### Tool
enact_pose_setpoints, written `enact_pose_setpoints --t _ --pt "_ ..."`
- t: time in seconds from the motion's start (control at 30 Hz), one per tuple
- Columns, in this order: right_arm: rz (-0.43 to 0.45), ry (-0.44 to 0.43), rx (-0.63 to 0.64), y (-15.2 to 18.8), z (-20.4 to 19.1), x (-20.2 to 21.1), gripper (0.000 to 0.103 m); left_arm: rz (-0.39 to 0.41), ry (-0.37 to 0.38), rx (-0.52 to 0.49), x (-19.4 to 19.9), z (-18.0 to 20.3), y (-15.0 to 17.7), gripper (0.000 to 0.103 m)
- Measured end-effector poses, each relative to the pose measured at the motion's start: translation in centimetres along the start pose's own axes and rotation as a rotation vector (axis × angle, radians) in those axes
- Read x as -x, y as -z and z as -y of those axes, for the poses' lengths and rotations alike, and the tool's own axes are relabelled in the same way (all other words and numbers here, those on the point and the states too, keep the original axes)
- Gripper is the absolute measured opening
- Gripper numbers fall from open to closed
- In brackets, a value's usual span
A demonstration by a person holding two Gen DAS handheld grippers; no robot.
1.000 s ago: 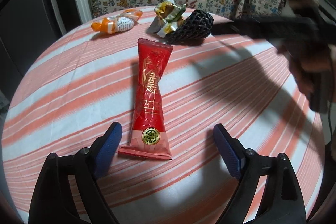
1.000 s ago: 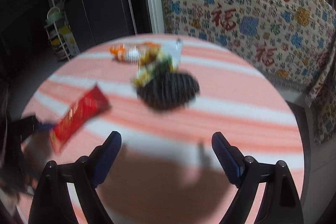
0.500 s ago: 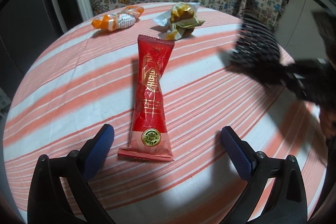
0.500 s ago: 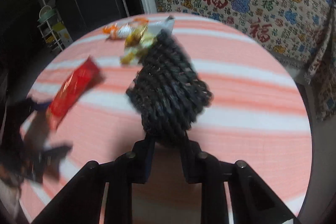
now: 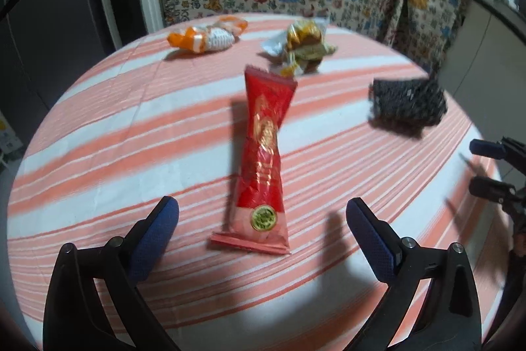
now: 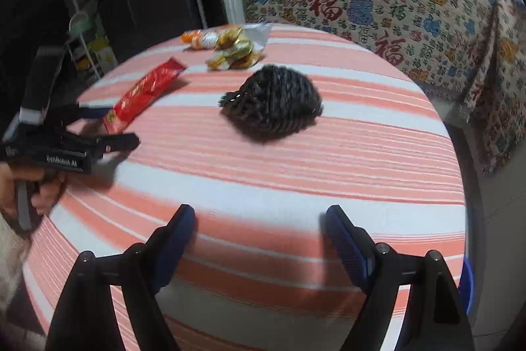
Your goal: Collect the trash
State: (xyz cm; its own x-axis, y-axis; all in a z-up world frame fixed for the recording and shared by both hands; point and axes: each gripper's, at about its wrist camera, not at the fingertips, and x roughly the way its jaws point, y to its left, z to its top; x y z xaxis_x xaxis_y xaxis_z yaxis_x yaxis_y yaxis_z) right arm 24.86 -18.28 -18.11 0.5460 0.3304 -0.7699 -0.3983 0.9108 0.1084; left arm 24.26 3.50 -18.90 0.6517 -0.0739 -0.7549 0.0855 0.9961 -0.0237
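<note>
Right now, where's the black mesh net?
The black mesh net lies loose on the striped table, ahead of the open right gripper, right of the red wrapper.

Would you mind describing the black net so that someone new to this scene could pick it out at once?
Start at the round table with the orange-and-white striped cloth. The black net lies alone near its middle, nearer than the gold wrappers and right of the long red packet. It is the only dark, woven, dome-shaped lump; the other pieces are shiny coloured wrappers.
</note>
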Motion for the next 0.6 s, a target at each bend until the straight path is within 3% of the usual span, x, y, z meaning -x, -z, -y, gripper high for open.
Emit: enact_pose_setpoints --t 0.13,0.23,0.33,0.37,0.4,0.43,0.47,0.5,0.6 --pt "0.051 0.028 0.009 -2.8 0.7 0.7 0.084 0.03 0.071 0.033 0.6 -0.7 -1.3 0.101" --pt "0.035 0.03 0.073 -5.4 0.1 -0.3 0.084 -0.004 0.061 -0.013 0.0 -0.4 -1.9 0.093" --pt "0.015 0.028 0.161 -7.5 -1.2 -1.6 0.084 -0.029 0.068 -0.03 -0.7 -0.3 -2.5 0.091" --pt "-0.001 0.026 0.183 -7.8 -1.6 -2.0 0.083 -0.042 0.07 -0.029 -1.0 -0.3 -2.8 0.088" --pt "-0.019 0.033 0.201 -8.2 -2.0 -2.7 0.081 -0.048 0.07 -0.03 -1.2 -0.3 -2.9 0.076" --pt "-0.04 0.035 0.207 -8.5 -2.1 -3.3 0.052 -0.053 0.075 -0.032 -1.3 -0.3 -3.0 0.054" --pt "-0.06 0.025 0.196 -8.6 -2.0 -3.7 0.014 -0.066 0.089 -0.032 -1.6 -0.3 -3.1 0.037" --pt "-0.096 0.015 0.17 -8.6 -1.8 -4.2 0.014 -0.07 0.098 -0.028 -1.6 -0.4 -3.2 0.016" --pt "-0.076 0.006 0.101 -8.2 -1.1 -3.1 0.014 -0.043 0.103 0.008 -0.9 -0.8 -3.1 0.013"
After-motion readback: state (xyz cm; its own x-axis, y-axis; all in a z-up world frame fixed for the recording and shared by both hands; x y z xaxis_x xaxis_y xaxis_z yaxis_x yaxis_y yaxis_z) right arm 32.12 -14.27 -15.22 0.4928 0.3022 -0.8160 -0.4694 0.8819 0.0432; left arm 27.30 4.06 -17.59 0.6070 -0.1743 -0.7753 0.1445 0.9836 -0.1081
